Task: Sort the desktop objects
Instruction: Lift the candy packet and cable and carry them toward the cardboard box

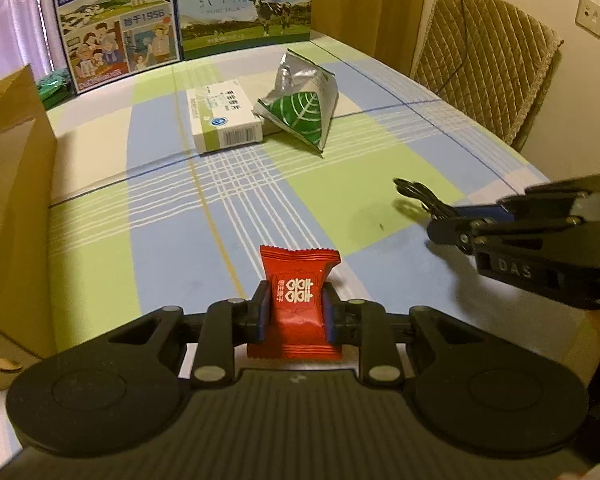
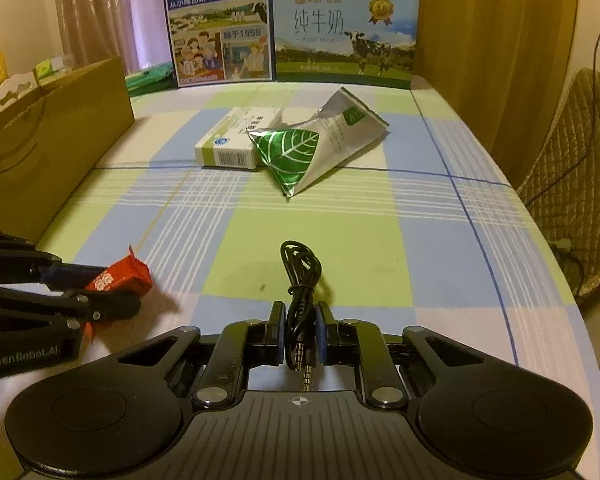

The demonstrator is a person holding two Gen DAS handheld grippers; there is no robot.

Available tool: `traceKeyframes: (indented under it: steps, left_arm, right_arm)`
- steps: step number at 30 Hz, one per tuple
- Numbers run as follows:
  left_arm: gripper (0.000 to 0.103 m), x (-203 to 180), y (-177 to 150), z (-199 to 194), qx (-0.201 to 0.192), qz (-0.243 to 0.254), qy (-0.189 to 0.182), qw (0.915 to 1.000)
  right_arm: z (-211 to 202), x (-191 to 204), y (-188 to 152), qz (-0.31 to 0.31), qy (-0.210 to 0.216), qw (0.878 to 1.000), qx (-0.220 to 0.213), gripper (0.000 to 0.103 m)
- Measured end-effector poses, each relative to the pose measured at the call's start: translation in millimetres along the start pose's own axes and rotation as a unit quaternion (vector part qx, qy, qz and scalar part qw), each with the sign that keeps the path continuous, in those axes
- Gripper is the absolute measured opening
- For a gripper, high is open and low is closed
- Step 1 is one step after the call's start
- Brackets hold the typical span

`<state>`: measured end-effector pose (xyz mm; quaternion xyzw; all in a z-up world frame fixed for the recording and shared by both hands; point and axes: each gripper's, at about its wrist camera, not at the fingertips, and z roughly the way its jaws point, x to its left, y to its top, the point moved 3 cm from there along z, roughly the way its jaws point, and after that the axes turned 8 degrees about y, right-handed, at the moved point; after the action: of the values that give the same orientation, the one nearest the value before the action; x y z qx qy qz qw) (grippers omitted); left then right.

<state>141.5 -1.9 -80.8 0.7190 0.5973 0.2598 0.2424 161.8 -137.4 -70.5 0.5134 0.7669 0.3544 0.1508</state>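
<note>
- While both grippers carry a load, mid-sort: two items lifted, none yet delivered, by the look of it.
- Left black two-finger gripper (image 1: 296, 314), clenched on a small glossy red crinkle-edged candy sachet (image 1: 295, 304), gripped flat at its middle, just above the cloth.
- Right black two-finger gripper (image 2: 300, 330), pinched around a thin black coiled audio cable (image 2: 302, 280), loop sticking forward, metal jack plugs hanging back between the pads.
- Farther along the soft checked green, blue and cream tablecloth (image 1: 340, 196): a rigid white and green cardboard medicine box (image 1: 225, 118), touching a crumpled silver foil pouch with a green leaf print (image 1: 300, 110).
- At far left, an open brown kraft paper bag (image 2: 60, 136), stiff and upright; probably the drop place, though not certain.
- Behind, two tall printed milk cartons (image 2: 220, 28) standing at the table's far end.
- Next move, as a judgement: carrying each load to its place and releasing; sachet slippery, cable floppy and liable to snag.
</note>
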Motion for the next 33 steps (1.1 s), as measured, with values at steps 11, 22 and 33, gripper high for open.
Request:
traceKeyframes:
  steps: [11,22,33]
  left_arm:
    - [0.021,13.0,14.9,-49.2,-0.032,-0.023,0.017,0.9991]
    - [0.021,37.9,17.9,-105.5,-0.059,-0.047,0.051,0.9959]
    - [0.021,71.1,5.5,-141.5,-0.072,-0.072,0.082,0.9914]
  right_arm:
    - [-46.3,23.6,8.4,0.008,0.008,1.000,-0.023,0.012]
    - [-78.4,70.9,36.5,-0.023,0.038,0.997,-0.065,0.012]
    - [-84.1,110.4,47.9,-0.055,0.064,0.993,-0.076,0.012]
